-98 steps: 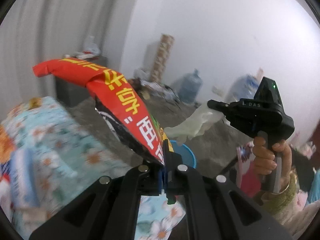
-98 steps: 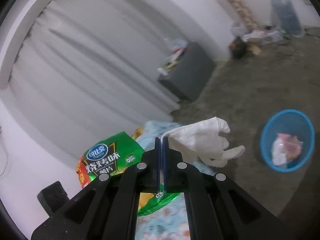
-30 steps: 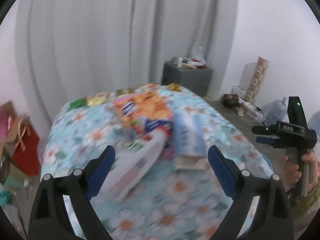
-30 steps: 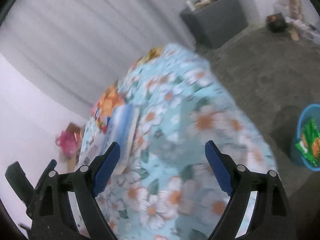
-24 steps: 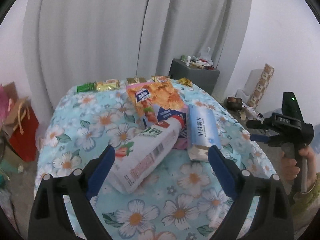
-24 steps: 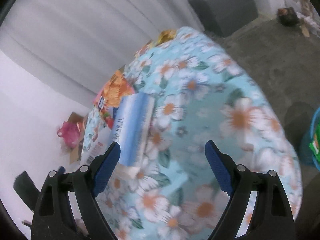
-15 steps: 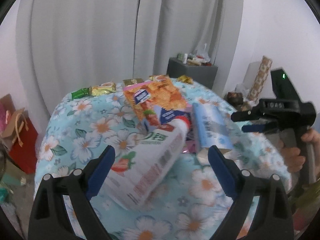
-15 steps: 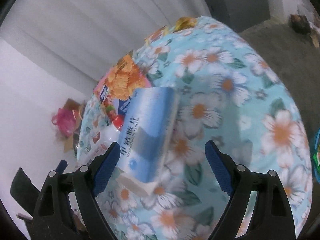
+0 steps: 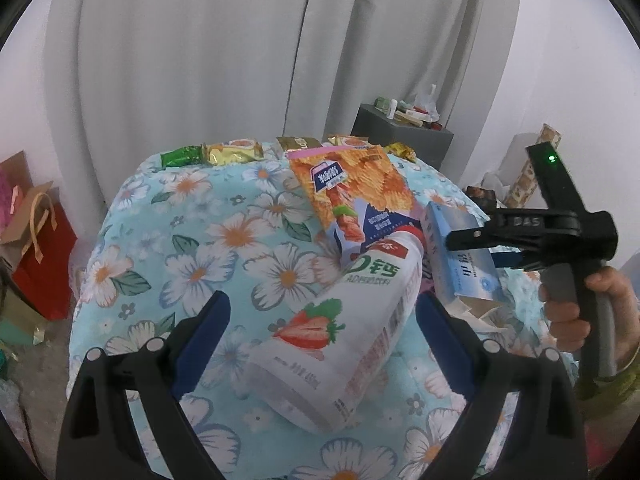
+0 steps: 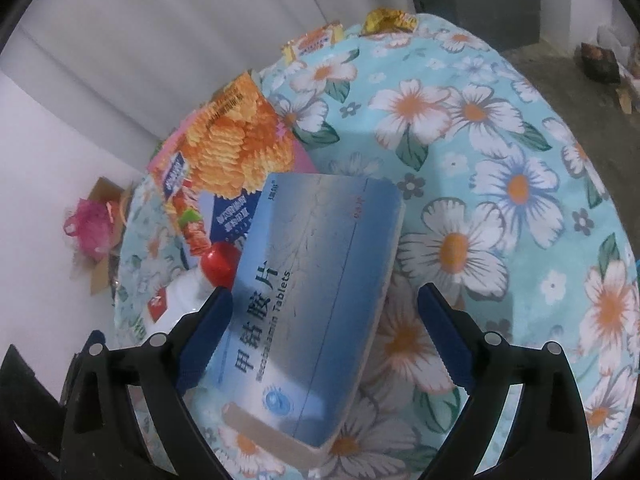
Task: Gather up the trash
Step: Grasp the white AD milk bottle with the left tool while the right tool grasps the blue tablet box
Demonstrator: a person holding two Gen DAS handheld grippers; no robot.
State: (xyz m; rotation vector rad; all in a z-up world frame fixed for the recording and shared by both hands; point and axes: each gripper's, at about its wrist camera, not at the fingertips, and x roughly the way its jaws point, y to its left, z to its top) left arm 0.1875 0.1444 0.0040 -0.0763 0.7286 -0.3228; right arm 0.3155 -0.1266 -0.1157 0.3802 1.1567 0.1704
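Observation:
A white strawberry drink bottle (image 9: 344,344) with a red cap lies on the floral tablecloth (image 9: 192,240). My left gripper (image 9: 320,332) is open, its jaws on either side of the bottle's lower half. A blue tablet box (image 10: 312,304) lies beside the bottle, its end flap open. My right gripper (image 10: 324,328) is open and straddles the box; it also shows in the left wrist view (image 9: 492,248). An orange snack bag (image 9: 352,192) lies behind both and shows in the right wrist view (image 10: 228,148). The bottle's red cap (image 10: 218,264) shows left of the box.
Small wrapped snacks (image 9: 232,150) line the table's far edge by the grey curtain (image 9: 240,48). A dark cabinet (image 9: 404,132) stands at the back right. A red paper bag (image 9: 40,236) sits on the floor to the left.
Both grippers dropped their trash, opened and came back to the table. Over the last second each has closed in, the left on the bottle, the right on the box.

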